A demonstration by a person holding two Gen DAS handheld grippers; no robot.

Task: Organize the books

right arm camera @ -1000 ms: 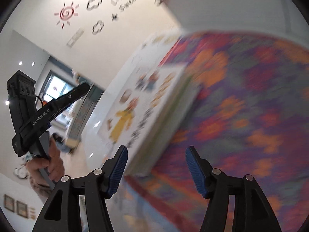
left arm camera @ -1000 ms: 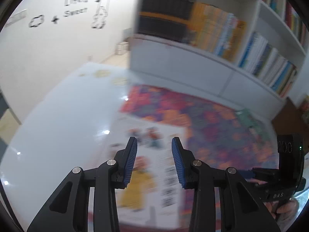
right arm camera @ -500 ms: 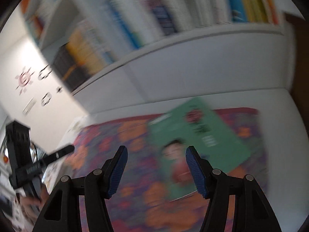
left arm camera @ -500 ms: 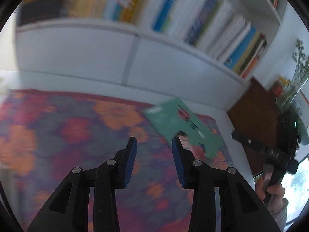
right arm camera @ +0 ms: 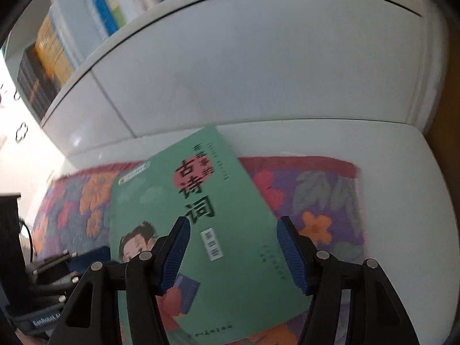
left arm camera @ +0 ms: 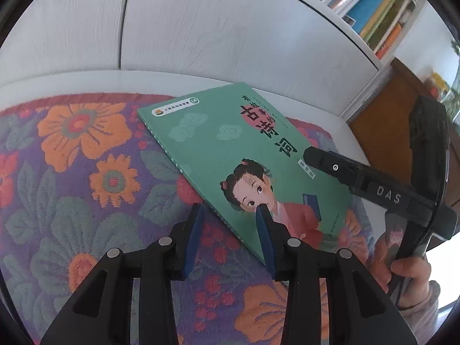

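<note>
A green paperback [left arm camera: 230, 149] with a cartoon child on its cover lies flat on a floral mat [left arm camera: 86, 172], askew to the mat's edges. My left gripper [left arm camera: 230, 230] hovers over the book's near left edge, jaws apart with nothing pinched; the right pad overlaps the cover. In the right wrist view the same book [right arm camera: 161, 198] fills the middle, and my right gripper [right arm camera: 233, 250] stands open above its lower right part. From the right in the left wrist view, one of the right gripper's fingers [left arm camera: 345, 172] reaches over the book's right edge, a hand [left arm camera: 408, 270] gripping its handle.
A white bookcase base [left arm camera: 201, 28] rises just behind the mat, with shelved books [left arm camera: 373, 8] above it. Brown wooden furniture [left arm camera: 388, 109] stands at the right. White floor [right arm camera: 402, 201] surrounds the mat [right arm camera: 322, 201]. The left gripper's body [right arm camera: 51, 273] shows at the lower left.
Both views swung from a large white picture book on the left of the mat across to the green book, then closed in and sank toward it. Neither gripper's jaw width changed.
</note>
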